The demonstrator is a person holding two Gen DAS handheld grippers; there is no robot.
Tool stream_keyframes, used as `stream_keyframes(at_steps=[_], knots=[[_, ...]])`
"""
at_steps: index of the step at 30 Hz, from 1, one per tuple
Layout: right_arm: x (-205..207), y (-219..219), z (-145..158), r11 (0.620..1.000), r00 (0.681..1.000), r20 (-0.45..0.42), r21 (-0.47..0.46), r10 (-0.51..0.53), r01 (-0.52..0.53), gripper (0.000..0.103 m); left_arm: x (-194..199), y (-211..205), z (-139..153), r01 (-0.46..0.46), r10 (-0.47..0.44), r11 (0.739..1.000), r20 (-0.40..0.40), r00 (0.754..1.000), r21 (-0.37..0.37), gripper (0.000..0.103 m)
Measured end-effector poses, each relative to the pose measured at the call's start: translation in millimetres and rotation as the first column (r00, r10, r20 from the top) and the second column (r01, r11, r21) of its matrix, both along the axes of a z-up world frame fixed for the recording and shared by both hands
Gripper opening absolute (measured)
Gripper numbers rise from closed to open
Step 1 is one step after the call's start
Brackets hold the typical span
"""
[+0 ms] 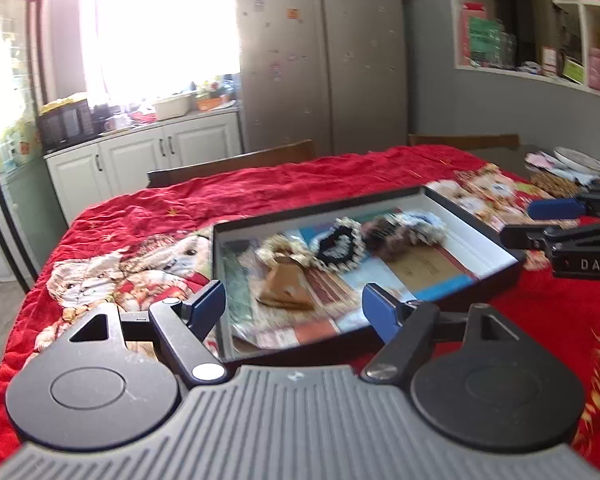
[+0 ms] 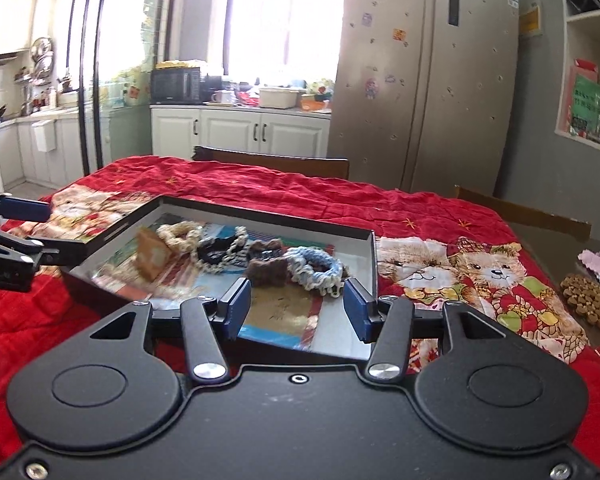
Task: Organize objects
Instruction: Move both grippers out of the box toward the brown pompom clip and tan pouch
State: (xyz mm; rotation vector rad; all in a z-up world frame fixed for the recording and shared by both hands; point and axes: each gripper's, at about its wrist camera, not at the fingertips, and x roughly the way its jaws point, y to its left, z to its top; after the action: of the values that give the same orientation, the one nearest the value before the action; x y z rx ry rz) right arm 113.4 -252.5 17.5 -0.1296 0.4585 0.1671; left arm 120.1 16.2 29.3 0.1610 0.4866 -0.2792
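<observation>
Red quilted cloth [image 1: 300, 188] with teddy-bear prints covers the tabletop, and on it sits a shallow black box [image 1: 516, 258] with a white inner wall. From the left wrist view, the left gripper [image 1: 296, 312] hangs over the box's near edge, its blue pads spread wide with nothing between them but air (the box floor shows straight through the gap). Inside, toward the far wall, lie a cream scrunchie [image 1: 278, 250], a black-and-white scrunchie [image 1: 340, 246], a brown scrunchie [image 1: 384, 236] and a pale blue scrunchie [image 1: 428, 222], side by side in a row; a small tan cardboard piece [image 1: 286, 286] rests in front of the cream one. The right gripper [image 1: 540, 224] shows at the box's right edge; I cannot tell here whether it touches the wall.

Over to the right wrist view: the right gripper [image 2: 296, 306] is at the near right corner of the black box [image 2: 370, 260], pads parted to a middling gap, empty, pressing on nothing. The pale blue scrunchie [image 2: 316, 268] lies just beyond its fingertips, then the brown scrunchie [image 2: 266, 262], the black-and-white scrunchie [image 2: 220, 250] and the cream scrunchie [image 2: 178, 234], with the tan cardboard piece [image 2: 152, 258] tilted beside that last one. The left gripper [image 2: 40, 228] comes in at the box's left edge. At the tabletop's right edge sits a heap of brown pellets [image 2: 588, 300].
</observation>
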Motion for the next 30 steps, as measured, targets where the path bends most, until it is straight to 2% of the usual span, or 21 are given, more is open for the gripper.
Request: stream_keyframes(at_steps=[6,11,23,30], knots=[[-31.5,12.3,0.7,0.997,0.998,0.010,-0.021,0.069,-0.069,0.052,-20.4,-1.1,-8.9,0.062,-0.062,0.998,-0.028,0.998,0.002,0.085],[-52.4,20.4,-4.7,0.990,0.991,0.000,-0.033,0.134,-0.134,0.057,-35.7,-2.2,-19.9,0.156,-0.155,0.988,-0.057,0.986,0.004,0.086],[-70.1,35.6,-36.1,0.964,0.965,-0.079,-0.075,0.251,-0.256,0.058,-44.5,-11.3,-51.9,0.345,-0.349,0.937,-0.147,0.926,-0.050,0.086],[-65.4,42.3,-50.1,0.954,0.950,-0.127,-0.065,0.285,-0.294,0.058,-35.9,-18.7,-68.7,0.345,-0.345,0.938,-0.175,0.922,-0.028,0.083]])
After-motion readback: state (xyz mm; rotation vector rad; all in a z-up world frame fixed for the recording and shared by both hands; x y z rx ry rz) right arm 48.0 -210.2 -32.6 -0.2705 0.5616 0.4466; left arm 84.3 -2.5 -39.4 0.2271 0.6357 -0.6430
